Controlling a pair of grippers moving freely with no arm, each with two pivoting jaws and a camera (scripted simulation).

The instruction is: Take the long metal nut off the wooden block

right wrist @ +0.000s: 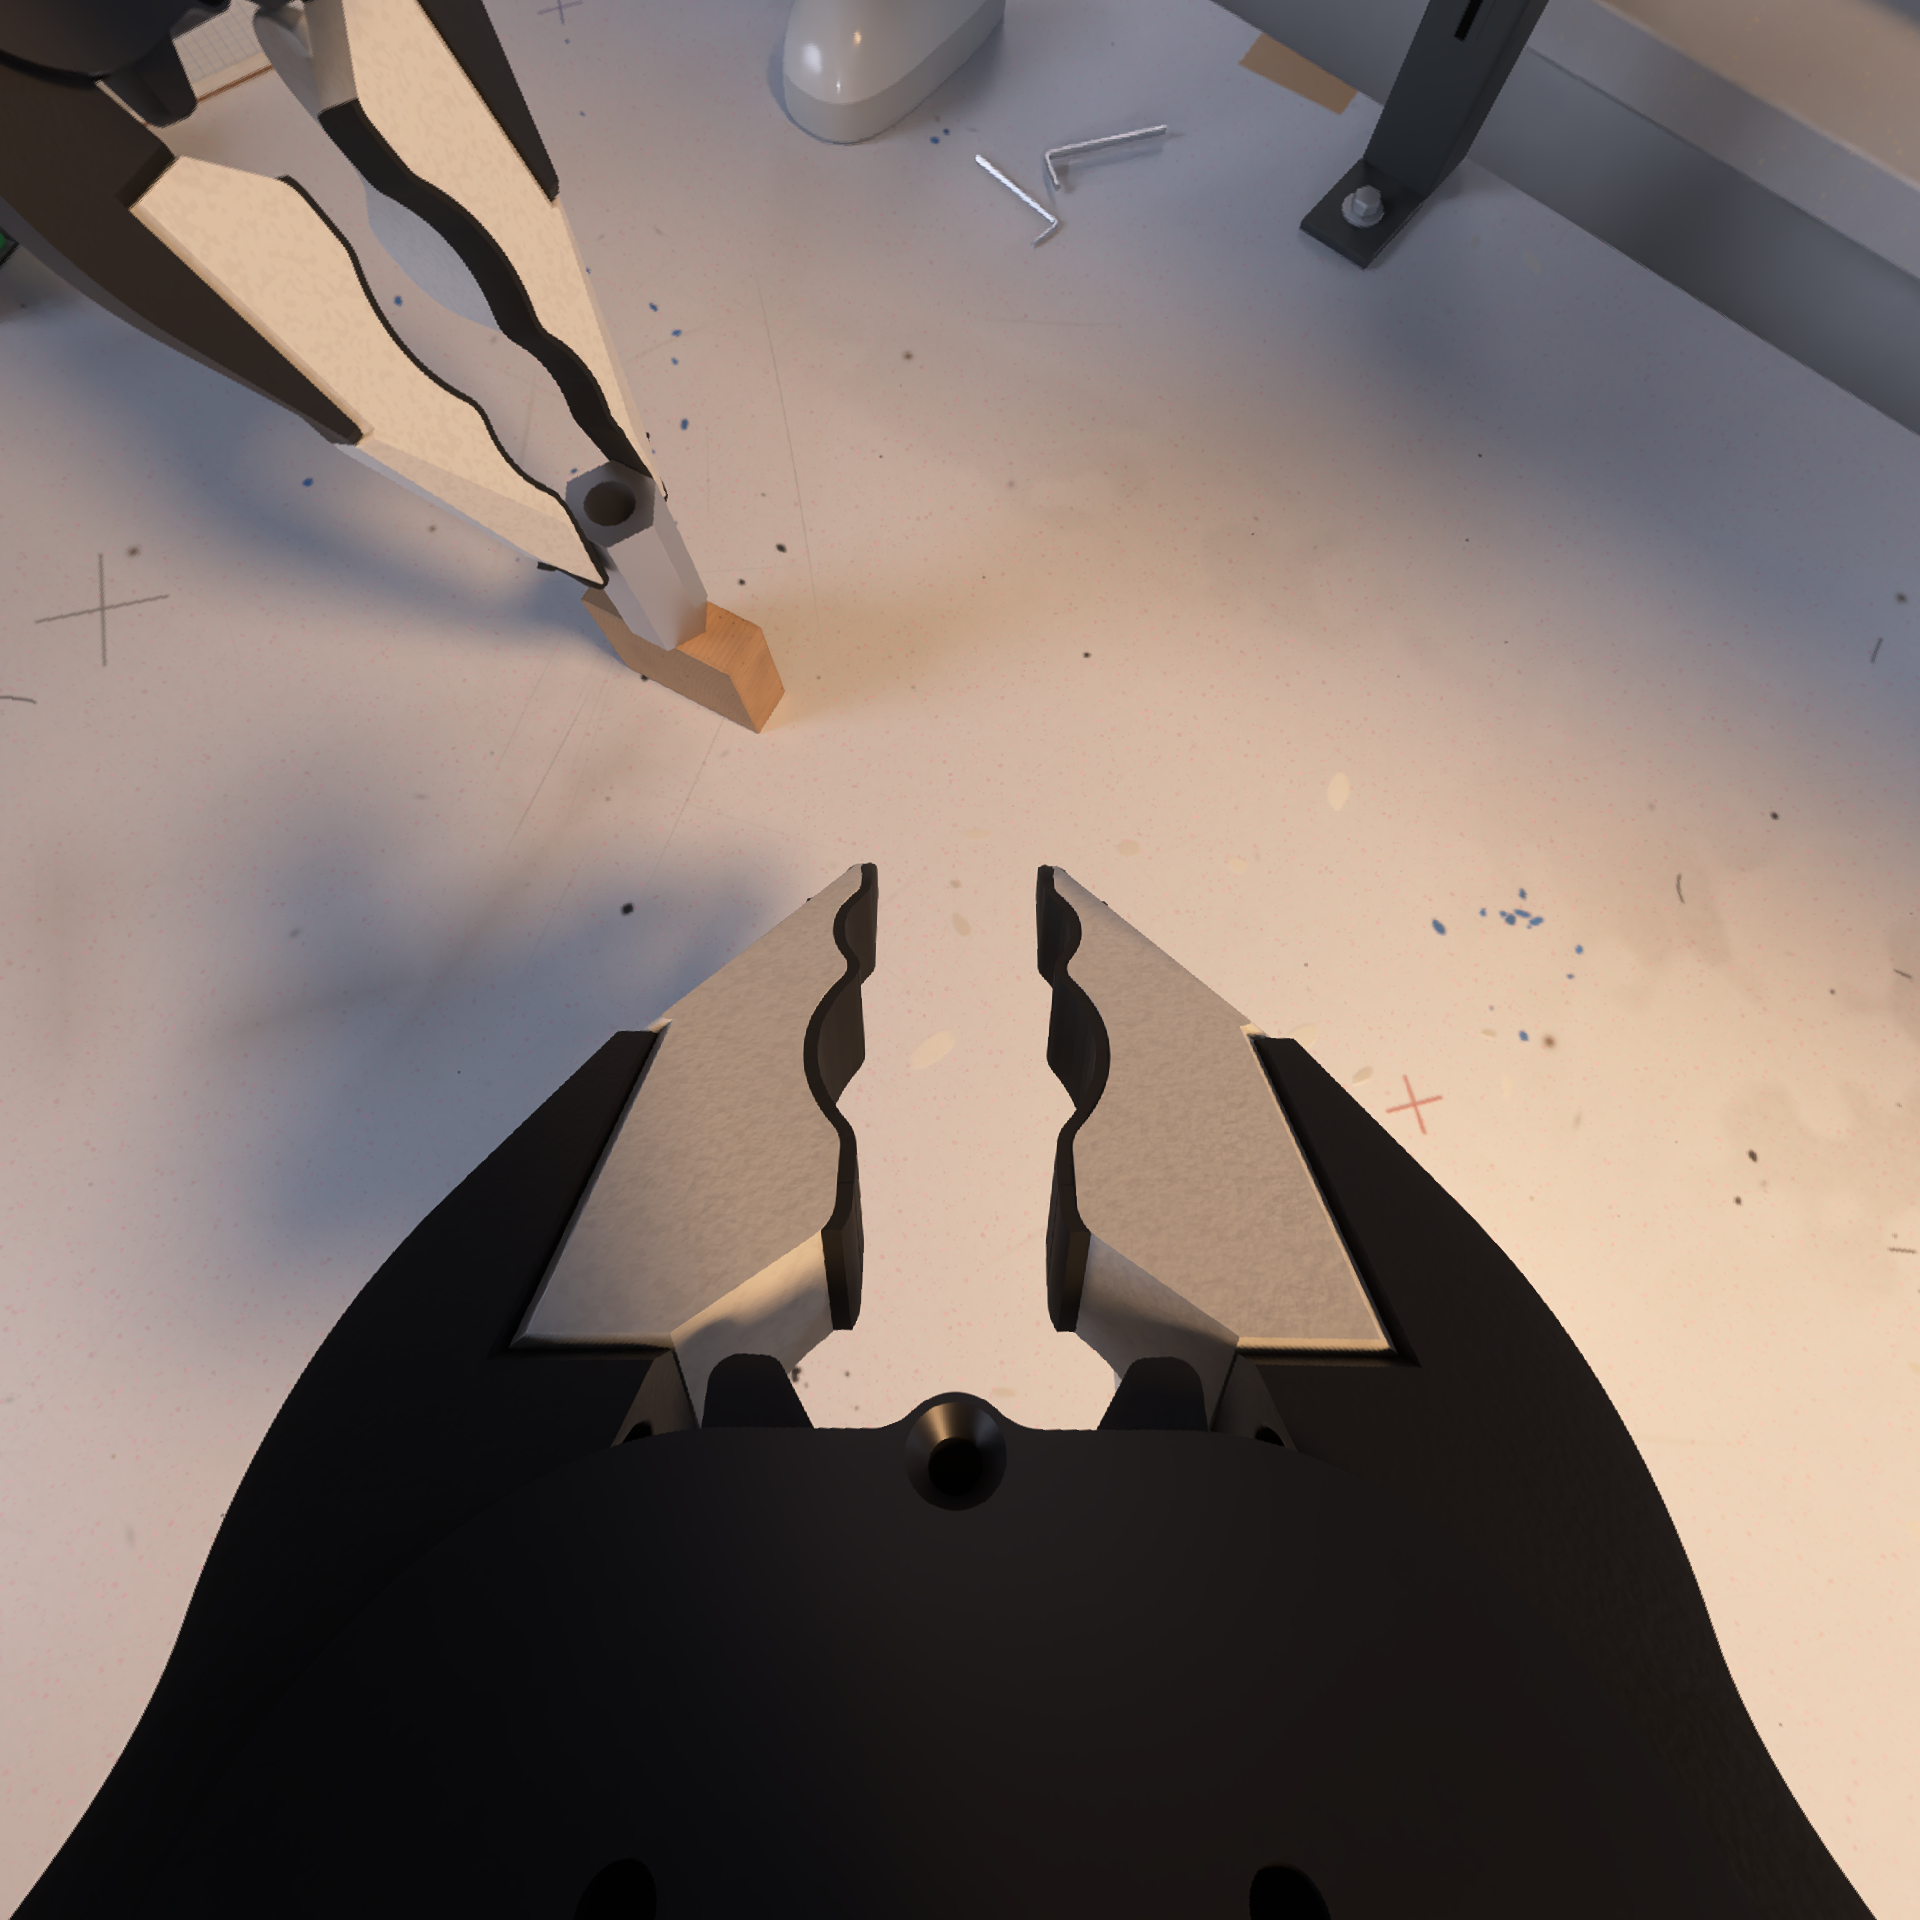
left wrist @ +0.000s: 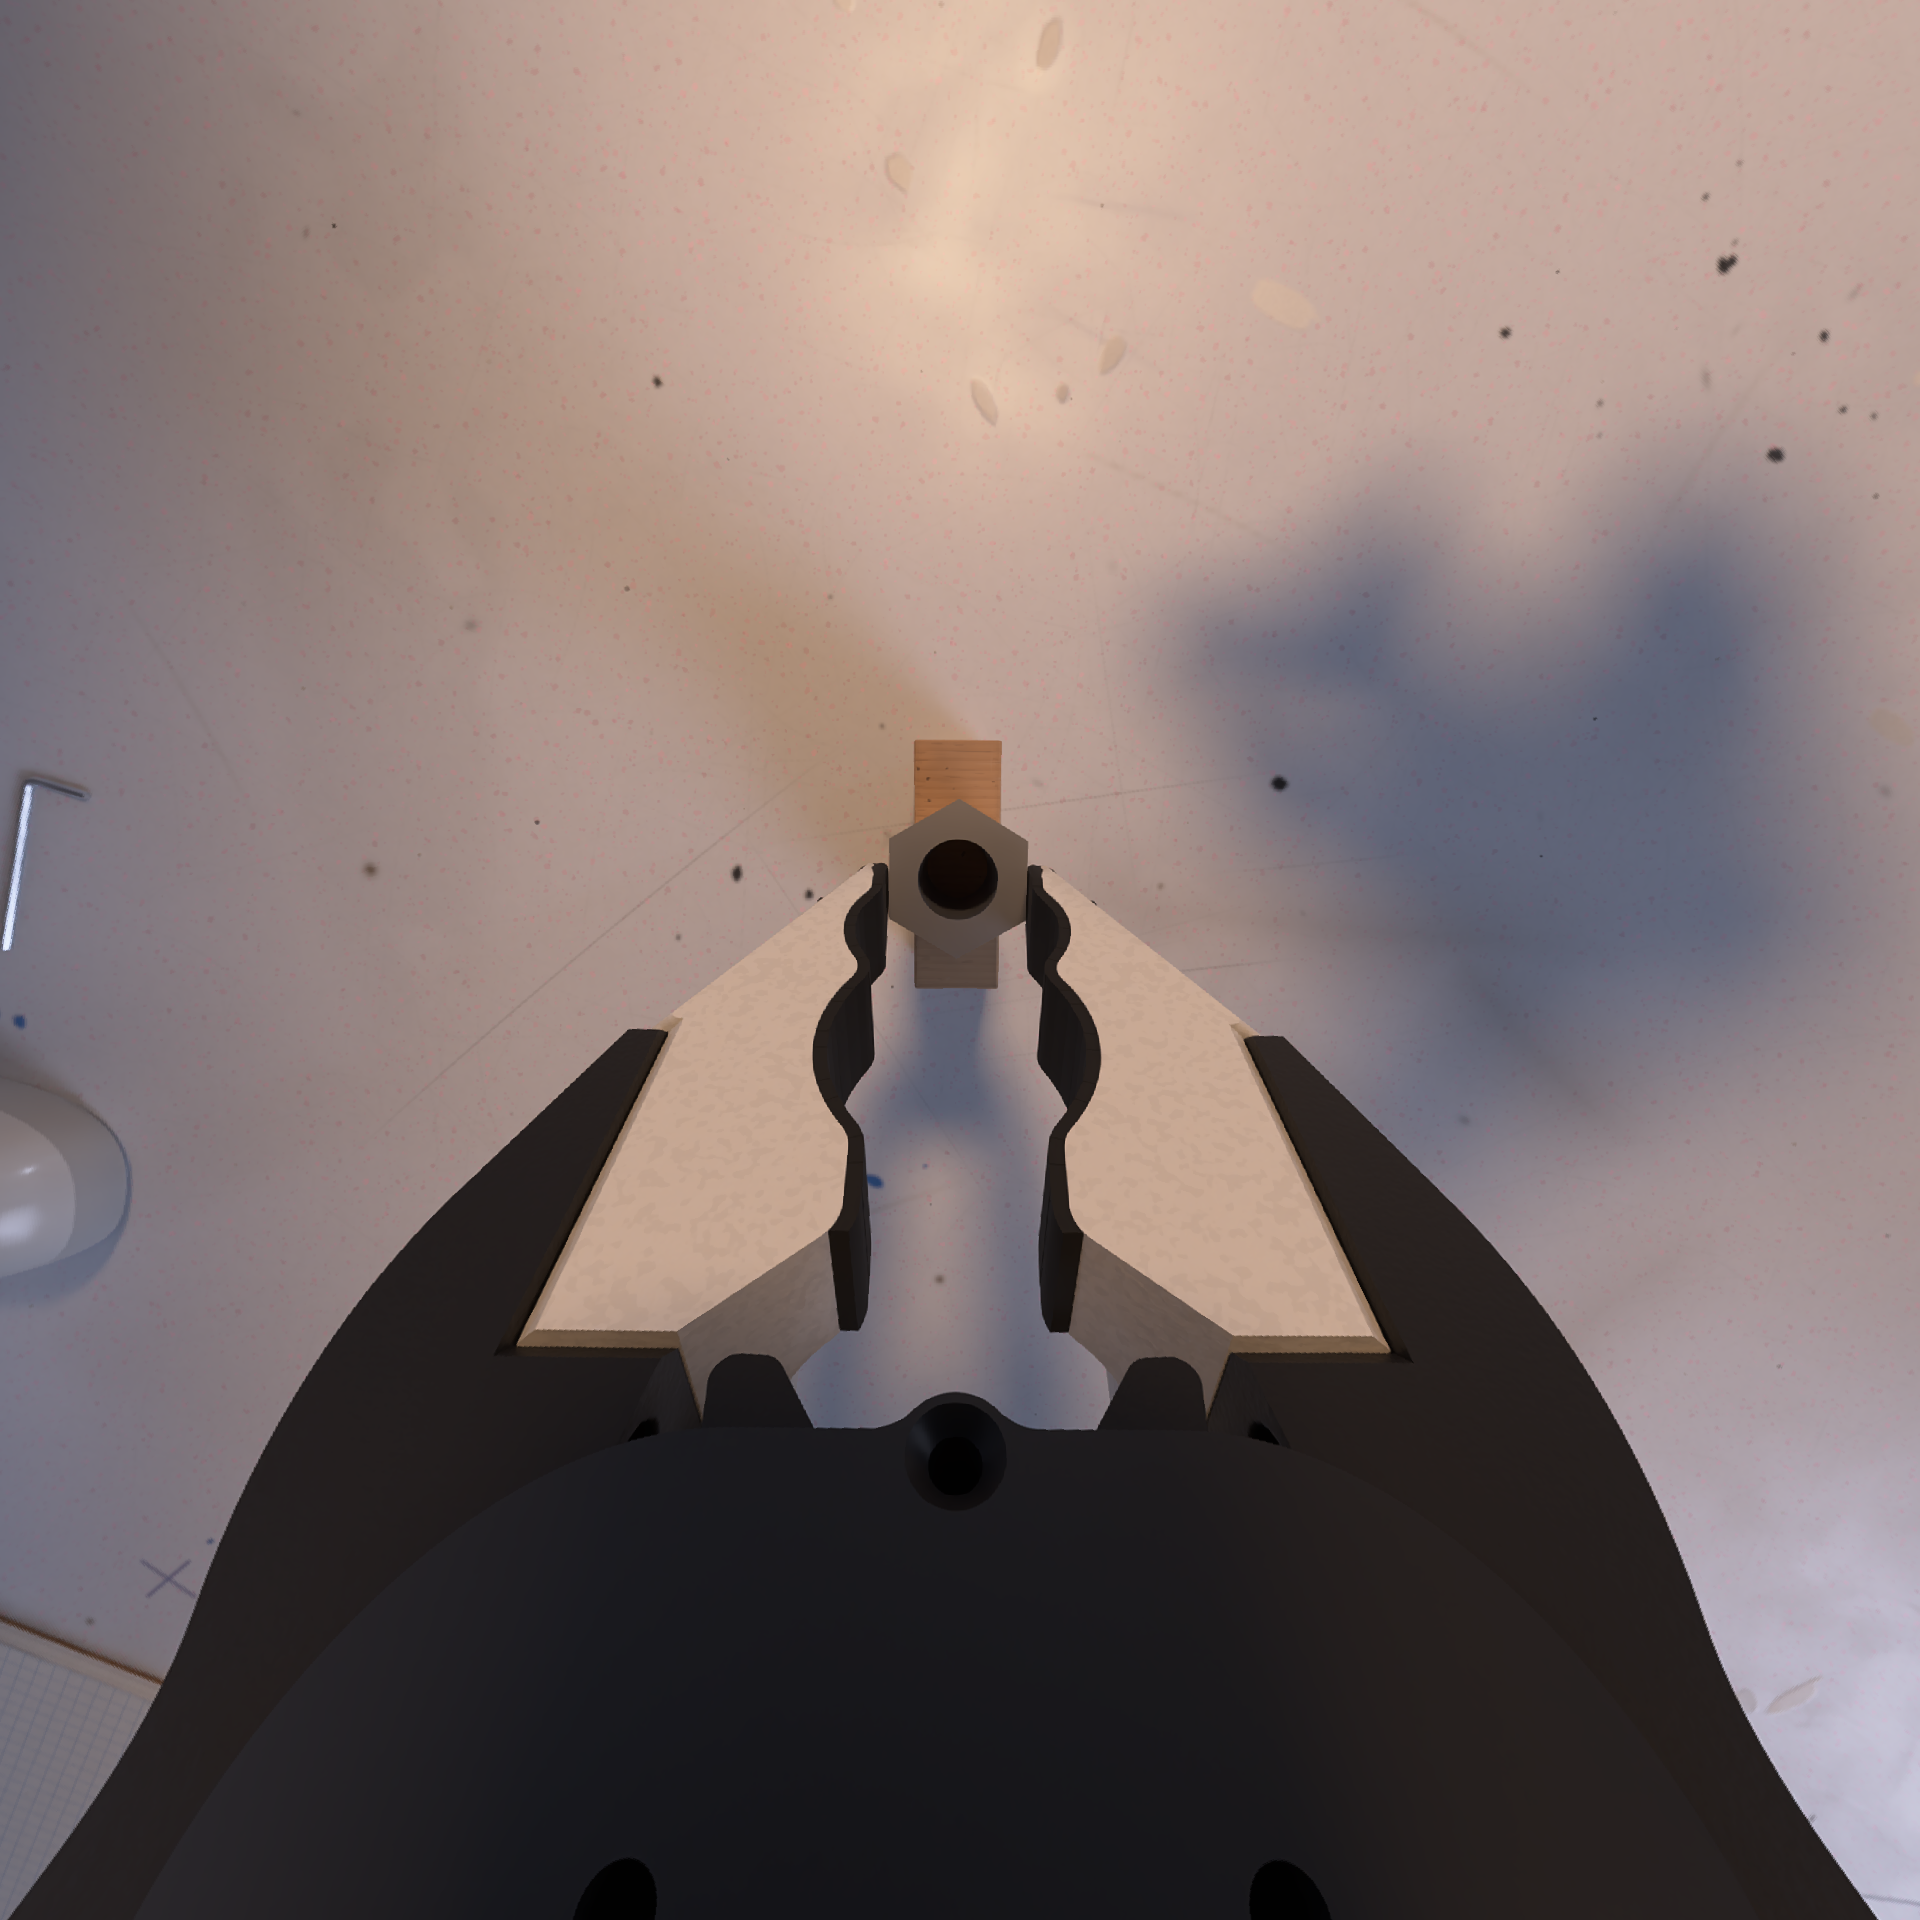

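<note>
The left wrist view looks almost straight down along the left gripper (left wrist: 957, 883) onto the speckled tabletop (left wrist: 416, 416), close above the long metal nut (left wrist: 957, 878), whose bore it sees end-on with the wooden block (left wrist: 957, 774) under it. The right wrist view sits farther back behind the right gripper (right wrist: 957, 883) and faces the table at a slant, its far edge taking in the metal frame leg (right wrist: 1392, 156). Both views share the nut (right wrist: 634, 551), the block (right wrist: 727, 665), a white rounded object (left wrist: 42, 1184) (right wrist: 873, 62) and the hex keys (left wrist: 26, 852) (right wrist: 1101, 145), and the right view also shows the left gripper (right wrist: 608, 509) from the side.
</note>
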